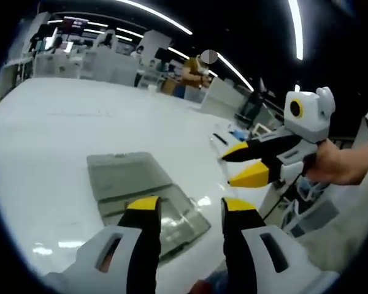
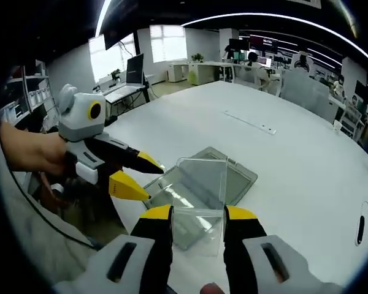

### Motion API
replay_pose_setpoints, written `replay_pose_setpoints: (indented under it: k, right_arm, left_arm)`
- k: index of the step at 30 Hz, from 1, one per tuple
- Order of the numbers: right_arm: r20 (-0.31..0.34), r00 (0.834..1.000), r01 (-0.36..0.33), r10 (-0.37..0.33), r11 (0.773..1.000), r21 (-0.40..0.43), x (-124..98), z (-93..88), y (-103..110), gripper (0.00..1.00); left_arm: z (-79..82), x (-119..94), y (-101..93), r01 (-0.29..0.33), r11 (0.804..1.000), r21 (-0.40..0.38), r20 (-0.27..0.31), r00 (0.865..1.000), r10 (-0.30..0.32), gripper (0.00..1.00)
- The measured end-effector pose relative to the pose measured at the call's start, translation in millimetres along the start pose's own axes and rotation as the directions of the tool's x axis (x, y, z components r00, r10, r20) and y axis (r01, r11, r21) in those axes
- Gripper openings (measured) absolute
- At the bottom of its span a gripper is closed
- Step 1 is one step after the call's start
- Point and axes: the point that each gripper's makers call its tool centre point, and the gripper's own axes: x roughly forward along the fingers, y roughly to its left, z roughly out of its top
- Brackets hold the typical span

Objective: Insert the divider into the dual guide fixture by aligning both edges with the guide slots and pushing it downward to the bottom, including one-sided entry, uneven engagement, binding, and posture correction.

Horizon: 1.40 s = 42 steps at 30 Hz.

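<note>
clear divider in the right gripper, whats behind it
Through the clear divider, held upright in the right gripper, the grey fixture tray on the white table shows. The tray's guide slots are too blurred to make out.

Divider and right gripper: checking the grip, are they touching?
Touching. Right gripper view shows the clear divider standing clamped between the right gripper jaws.

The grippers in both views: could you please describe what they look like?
Both look alike. The left gripper and the right gripper each have a pale grey body with slotted openings, and two black jaws capped in yellow at the tips. Seen side-on, the jaws taper to pointed yellow wedges. A bare hand grips each one; no sleeve is visible.
</note>
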Motion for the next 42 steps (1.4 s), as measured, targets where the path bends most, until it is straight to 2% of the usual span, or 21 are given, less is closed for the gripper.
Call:
replay_pose_setpoints:
  k: [20, 28, 35, 38, 42]
  right_arm:
    - [0.045, 0.999, -0.023, 0.025, 0.999, -0.039, 0.3, 13.1, 12.6, 0.27]
    - [0.055, 0.998, -0.031, 0.033, 0.999, -0.042, 0.6, 16.5, 16.0, 0.27]
    - [0.060, 0.998, -0.031, 0.034, 0.998, -0.047, 1.1, 18.8, 17.6, 0.27]
    - [0.062, 0.997, -0.033, 0.036, 0.998, -0.046, 1.3, 19.6, 18.4, 0.27]
    - [0.068, 0.997, -0.036, 0.039, 0.998, -0.043, 1.1, 20.8, 18.8, 0.27]
  left_arm:
    - [21.8, -0.2, -11.0, 0.033, 0.999, -0.044, 0.072, 0.997, -0.030, 0.33]
    - [25.3, 0.0, -12.4, 0.041, 0.997, -0.066, 0.090, 0.995, -0.035, 0.31]
    - [30.3, -0.6, -11.7, 0.045, 0.994, -0.103, 0.119, 0.992, -0.033, 0.27]
    - [35.8, -1.8, -10.7, 0.051, 0.989, -0.142, 0.151, 0.988, -0.029, 0.24]
    - [36.1, -0.8, -10.9, 0.050, 0.988, -0.149, 0.153, 0.988, -0.027, 0.23]
